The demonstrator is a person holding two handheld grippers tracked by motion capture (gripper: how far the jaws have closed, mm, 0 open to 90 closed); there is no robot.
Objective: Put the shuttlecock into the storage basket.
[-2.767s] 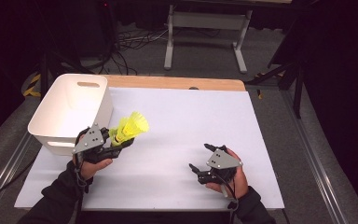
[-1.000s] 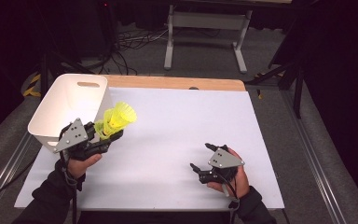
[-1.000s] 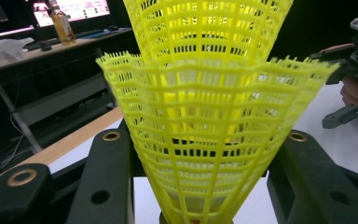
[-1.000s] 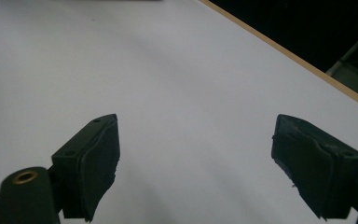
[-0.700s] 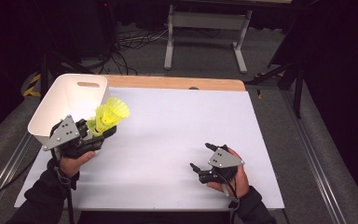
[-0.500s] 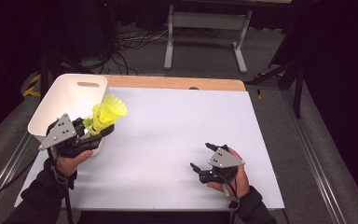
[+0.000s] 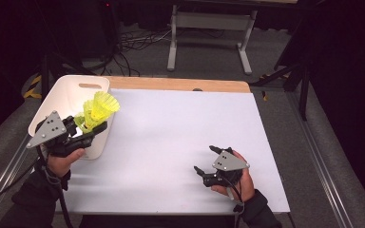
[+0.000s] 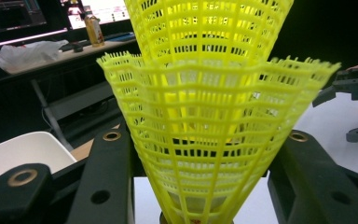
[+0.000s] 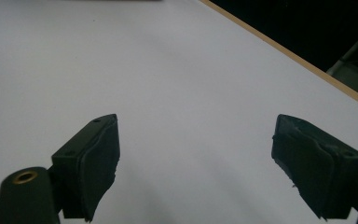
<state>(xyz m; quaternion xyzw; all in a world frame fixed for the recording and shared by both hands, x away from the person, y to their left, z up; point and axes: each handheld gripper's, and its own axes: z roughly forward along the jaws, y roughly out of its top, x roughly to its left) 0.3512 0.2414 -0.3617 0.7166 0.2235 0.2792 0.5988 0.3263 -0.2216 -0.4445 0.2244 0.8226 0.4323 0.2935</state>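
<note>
- Shuttlecocks (image 7: pixel 96 112), bright yellow plastic with mesh skirts, sit nested one inside the other as a short stack, clamped near the base by the left gripper (image 7: pixel 91 131).
- Seen from the high view, the stack tilts up and to the far right, its open skirt hanging over the right rim of a white bin (image 7: pixel 69 97) at the left edge of the table.
- From the left gripper view, the yellow stack (image 8: pixel 209 107) rises between the two black jaws, which press against the lower skirt on either side; a rounded cork-like base shows at the bottom edge.
- White bin: a rectangular tub with a handle slot in its far wall; it rests on the left side of the white tabletop (image 7: pixel 180 137).
- A person's left hand (image 7: pixel 62 159) grips the left tool just beside the near right corner of the bin.
- Right gripper (image 7: pixel 205 160) is held by the right hand (image 7: pixel 235 178) low over the near right part of the table, well apart from the bin.
- In the right gripper view, its jaws stand wide apart with bare white tabletop (image 9: pixel 177 74) between them.
- A wooden strip (image 7: pixel 180 84) runs along the far edge of the table.
</note>
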